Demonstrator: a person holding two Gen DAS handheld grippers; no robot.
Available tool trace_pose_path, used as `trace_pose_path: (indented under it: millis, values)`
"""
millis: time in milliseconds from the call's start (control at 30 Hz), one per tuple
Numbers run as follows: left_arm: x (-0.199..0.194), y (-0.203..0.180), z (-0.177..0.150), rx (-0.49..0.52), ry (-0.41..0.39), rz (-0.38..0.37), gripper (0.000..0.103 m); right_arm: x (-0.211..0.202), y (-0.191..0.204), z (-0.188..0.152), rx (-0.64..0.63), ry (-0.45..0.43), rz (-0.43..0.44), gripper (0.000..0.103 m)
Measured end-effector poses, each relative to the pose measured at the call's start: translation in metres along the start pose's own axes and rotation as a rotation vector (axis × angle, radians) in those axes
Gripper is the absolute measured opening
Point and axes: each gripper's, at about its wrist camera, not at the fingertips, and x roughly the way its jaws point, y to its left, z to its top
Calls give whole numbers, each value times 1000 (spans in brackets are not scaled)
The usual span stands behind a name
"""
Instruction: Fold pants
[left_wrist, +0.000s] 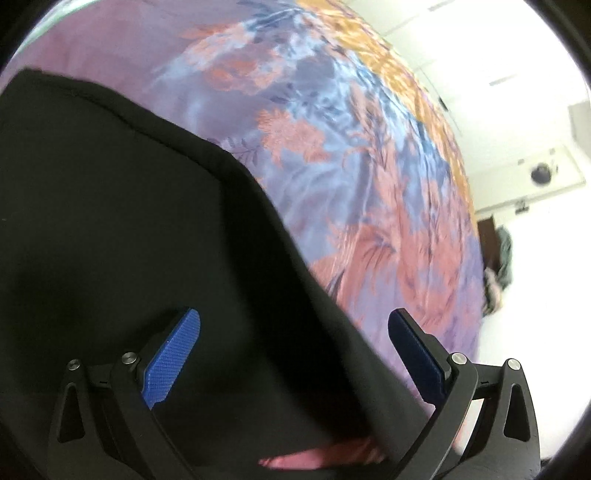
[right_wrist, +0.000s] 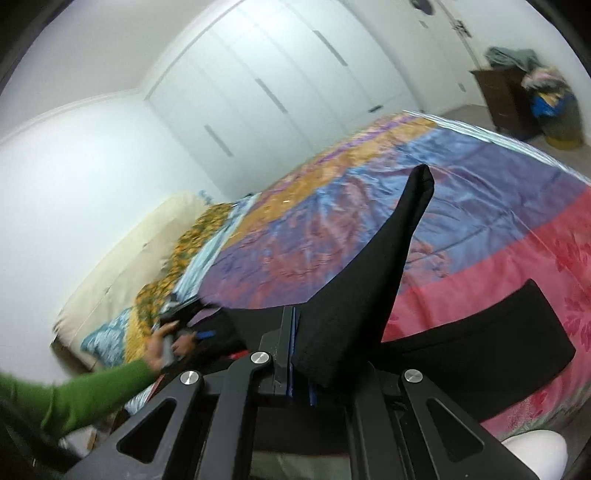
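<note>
Black pants (left_wrist: 129, 221) lie on a flowered bedspread (left_wrist: 332, 166). In the left wrist view my left gripper (left_wrist: 293, 325) is open, its blue pads (left_wrist: 173, 354) spread just above the black cloth near its edge. In the right wrist view my right gripper (right_wrist: 295, 332) is shut on a fold of the pants (right_wrist: 369, 280) and lifts it; one leg runs up and away over the bed, the other leg (right_wrist: 498, 332) lies flat to the right. The left gripper (right_wrist: 199, 334) shows small at the left, held by a hand in a green sleeve.
The bed (right_wrist: 480, 192) fills the room's middle, with pillows (right_wrist: 155, 258) at its left end. White wardrobe doors (right_wrist: 277, 92) stand behind. A dark cabinet with piled clothes (right_wrist: 517, 96) is at the far right corner.
</note>
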Motion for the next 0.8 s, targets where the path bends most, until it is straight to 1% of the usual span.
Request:
trace_pose_path:
  millis: [67,100,133,167,200,233,267,300,333,400,433,500,533,600,633,700,733,767,800]
  values:
    - [3,6,3,-48,6,-27,101,-9,2,-2,-14,10,50,6]
    - [3,7,3,-55,1,-34,96,-14,2,-4,-9,18,97,6]
    - [2,7,3,-52,-5,-38,76,-18,1,-5,-4,24,127,6]
    - [2,9,3,-48,-5,-47,58,-21,0,-6,0,33,152,6]
    - [1,12,2,-57,1,-62,11,-24,-3,-7,3,42,163,6]
    - [0,14,4,-71,6,-70,6,-25,-8,-8,9,48,157,6]
    - [-9,17,4,-80,-13,-81,6,-25,-14,-10,18,53,138,6]
    - [-24,17,1,-72,-50,-104,6,-22,-24,-10,30,63,94,6]
    - [-38,17,-1,-55,-70,-122,6,-18,-31,-11,34,70,49,6]
    - [-83,10,-13,19,-135,-147,6,-4,-45,-9,23,87,-58,6]
    - [-99,8,-19,47,-161,-150,6,5,-51,-7,15,93,-87,6]
    - [-160,8,-46,125,-256,-157,6,23,-59,2,14,96,-103,6]
    - [-178,11,-56,140,-283,-156,6,29,-59,7,11,94,-106,6]
    - [-222,30,-99,153,-348,-147,7,38,-59,22,-3,77,-91,6]
    - [-233,43,-121,140,-358,-139,8,39,-59,26,-9,77,-90,6]
    - [-233,67,-158,105,-338,-103,8,40,-63,32,-12,97,-128,6]
    - [-220,84,-183,83,-294,-51,8,42,-69,30,-4,118,-153,6]
    - [-208,94,-198,69,-254,-18,8,43,-78,25,13,152,-191,6]
    - [-196,103,-209,56,-217,9,8,47,-93,15,43,206,-258,6]
